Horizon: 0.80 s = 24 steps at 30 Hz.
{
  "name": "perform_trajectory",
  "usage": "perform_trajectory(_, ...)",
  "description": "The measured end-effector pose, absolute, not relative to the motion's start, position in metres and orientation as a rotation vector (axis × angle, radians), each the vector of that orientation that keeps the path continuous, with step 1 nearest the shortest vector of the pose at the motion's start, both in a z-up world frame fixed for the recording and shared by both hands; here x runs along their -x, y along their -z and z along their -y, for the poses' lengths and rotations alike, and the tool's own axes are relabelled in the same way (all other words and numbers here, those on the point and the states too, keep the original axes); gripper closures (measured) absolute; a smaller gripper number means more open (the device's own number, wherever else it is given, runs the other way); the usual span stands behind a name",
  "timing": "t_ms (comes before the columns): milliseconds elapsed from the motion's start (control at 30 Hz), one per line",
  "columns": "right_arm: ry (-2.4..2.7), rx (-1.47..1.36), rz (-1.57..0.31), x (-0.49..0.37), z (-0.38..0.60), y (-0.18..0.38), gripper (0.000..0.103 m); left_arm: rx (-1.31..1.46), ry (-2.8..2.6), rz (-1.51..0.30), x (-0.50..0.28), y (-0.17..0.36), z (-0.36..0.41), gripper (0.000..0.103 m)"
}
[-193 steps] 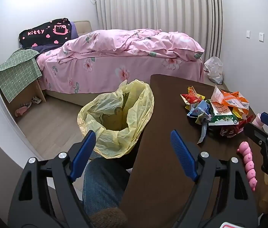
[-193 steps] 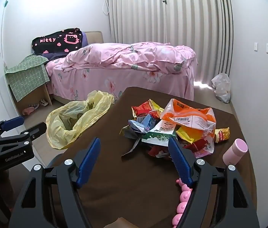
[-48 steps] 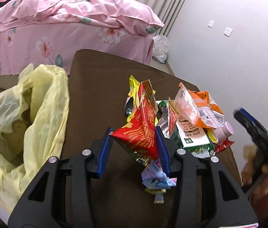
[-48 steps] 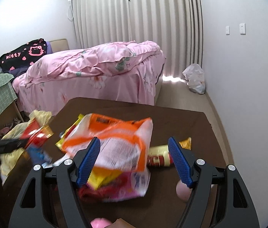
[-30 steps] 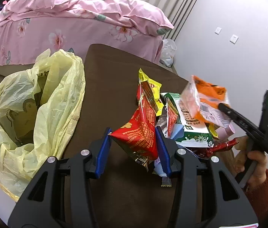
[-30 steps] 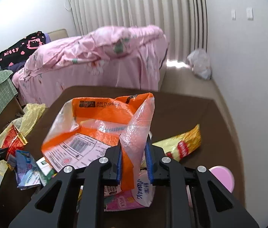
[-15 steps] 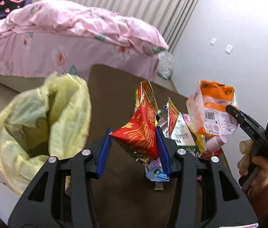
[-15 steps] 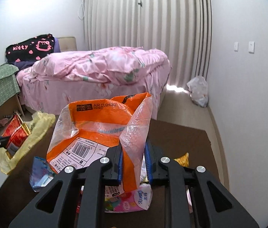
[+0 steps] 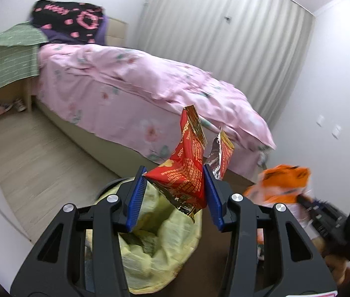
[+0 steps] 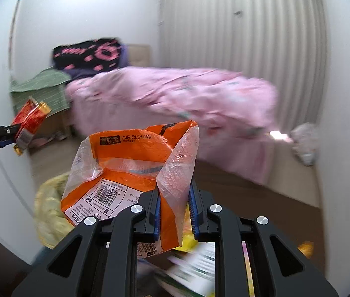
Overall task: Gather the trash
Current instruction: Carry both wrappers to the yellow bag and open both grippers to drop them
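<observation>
Am holding left gripper [image 9: 175,193] clamped on red snack wrapper [image 9: 187,170], directly above mouth of yellow trash bag [image 9: 155,252]; wrapper's long axis standing near upright, torn end pointing up. Am holding right gripper [image 10: 175,208] pinched on orange packet [image 10: 130,180], right of bag, above bench [image 10: 261,198]. Left nearer bag; am judging drop comes next.
</observation>
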State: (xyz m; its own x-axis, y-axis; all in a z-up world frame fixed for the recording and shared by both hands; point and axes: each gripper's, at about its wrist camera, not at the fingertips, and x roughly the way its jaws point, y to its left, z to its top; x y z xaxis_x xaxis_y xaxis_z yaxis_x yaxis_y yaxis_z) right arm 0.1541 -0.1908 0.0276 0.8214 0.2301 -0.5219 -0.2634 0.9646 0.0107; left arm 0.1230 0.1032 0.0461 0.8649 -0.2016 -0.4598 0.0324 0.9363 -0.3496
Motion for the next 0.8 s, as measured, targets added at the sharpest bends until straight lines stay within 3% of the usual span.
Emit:
perform_trajectory(233,-0.522,0.117,-0.754,-0.234,0.070,0.032,0.085,0.403,0.012,-0.519,-0.136,-0.023,-0.130,0.060)
perform_trajectory(400,-0.528,0.299,-0.931,-0.261,0.038,0.094,0.085,0.410,0.019,-0.600,-0.158,0.014,-0.125,0.060)
perform_trajectory(800,-0.553,0.304,-0.952,-0.267,0.050,0.103,0.085,0.263,-0.009,-1.001,-0.219,0.134,-0.097,0.060)
